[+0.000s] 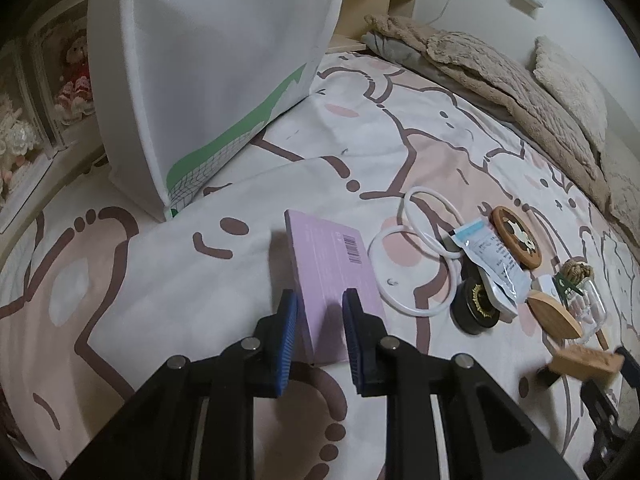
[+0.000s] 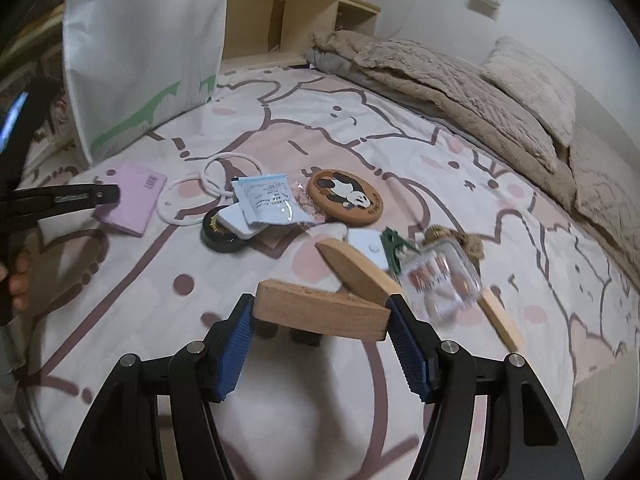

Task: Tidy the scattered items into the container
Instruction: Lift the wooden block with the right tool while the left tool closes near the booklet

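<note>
Left wrist view: a flat lilac booklet (image 1: 332, 280) with a barcode lies on the bed (image 1: 120, 280), in front of the white bag (image 1: 208, 60). The left hand-held gripper (image 1: 318, 308) angles downward, jaws narrowed around the booklet's near edge; contact cannot be confirmed.

Right wrist view: the right hand-held gripper (image 2: 320, 316) angles downward, clamped on a pale wooden block (image 2: 320, 312), well right of the bag (image 2: 144, 52).

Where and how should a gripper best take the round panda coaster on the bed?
Probably at the panda coaster rim's near-right edge, from above with jaws straddling its thin thickness. It lies flat, and the packet crowds its left side, so that bare side looks easiest.
</note>
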The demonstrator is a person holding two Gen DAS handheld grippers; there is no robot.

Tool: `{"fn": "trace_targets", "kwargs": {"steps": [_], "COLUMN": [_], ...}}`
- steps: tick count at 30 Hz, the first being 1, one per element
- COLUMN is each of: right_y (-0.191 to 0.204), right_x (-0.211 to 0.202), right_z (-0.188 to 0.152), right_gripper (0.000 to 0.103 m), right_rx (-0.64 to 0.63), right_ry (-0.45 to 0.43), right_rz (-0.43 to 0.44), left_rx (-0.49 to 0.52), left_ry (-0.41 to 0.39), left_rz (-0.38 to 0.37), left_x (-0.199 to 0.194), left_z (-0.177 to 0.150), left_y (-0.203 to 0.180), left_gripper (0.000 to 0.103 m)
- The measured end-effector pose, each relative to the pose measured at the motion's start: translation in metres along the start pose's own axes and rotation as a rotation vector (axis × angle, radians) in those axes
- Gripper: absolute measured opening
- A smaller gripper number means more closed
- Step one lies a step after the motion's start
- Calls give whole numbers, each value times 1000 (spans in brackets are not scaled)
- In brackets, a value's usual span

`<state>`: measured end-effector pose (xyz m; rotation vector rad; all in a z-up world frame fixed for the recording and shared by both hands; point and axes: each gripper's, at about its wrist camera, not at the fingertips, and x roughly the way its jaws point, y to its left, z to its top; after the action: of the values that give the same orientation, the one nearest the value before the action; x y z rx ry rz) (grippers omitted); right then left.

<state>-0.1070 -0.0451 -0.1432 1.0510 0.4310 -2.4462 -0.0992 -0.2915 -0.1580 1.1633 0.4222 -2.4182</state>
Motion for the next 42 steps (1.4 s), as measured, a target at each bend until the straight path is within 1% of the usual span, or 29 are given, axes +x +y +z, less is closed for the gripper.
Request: {"fn": "trace_targets", "kwargs": {"steps": [5, 7, 8, 12, 15, 21, 25, 28, 31, 33, 36, 39, 42], "right_y": [-3, -6, -8, -15, -18, -24, -28, -32, -35, -38, -42, -45, -45], "right_x": [-30, -41, -46, -60, -70, -82, -88, -90, -90, -88, -86, -82, -81], "right_z": [-25, -35, -39, -53, -62, -78, -86, -93, -99, -104, -112, -118, -120], "right_gripper": [66, 66, 66, 66, 66, 66, 66, 66, 66, 66, 66, 66, 66], "right_rx": [43, 71, 85, 134, 157, 200, 225, 246, 275, 305, 348, 367, 366], "right_ry": [-25, -37, -44, -51, -58, -71, -81, -91, -96, -94, -97, -85, -84], "right_rz": [24, 37, 44, 70, 78, 92, 99, 108, 120, 121, 133, 150, 147], "left_rx": [-14, -27, -33, -41, -32, -18, -10, -8, -40, -74, -93, -125, -151], "left_ry": [-5, -5, -9, -28, -44, -69, -86, -100, -106, -110, -115, -93, -67], "left_rz": [-27, -41, -47, -90, -118, -191, -238, -245, -249, -232, -207, -227, -203], "left_x": [-4, -6, -8, -20, -30, -47, -56, -61, -62, -60, -57, -52, -42], "left_z": [1, 0, 0, 0, 0, -3, -3, -1, 4, 10, 16, 16, 15], "left_y": [2, 3, 3, -2, -8, -18, -22, -20, -10, -1, 9, 17, 21], "left_gripper": [20, 16, 12, 11, 5, 5, 3, 3, 3, 2, 1, 1, 1]}}
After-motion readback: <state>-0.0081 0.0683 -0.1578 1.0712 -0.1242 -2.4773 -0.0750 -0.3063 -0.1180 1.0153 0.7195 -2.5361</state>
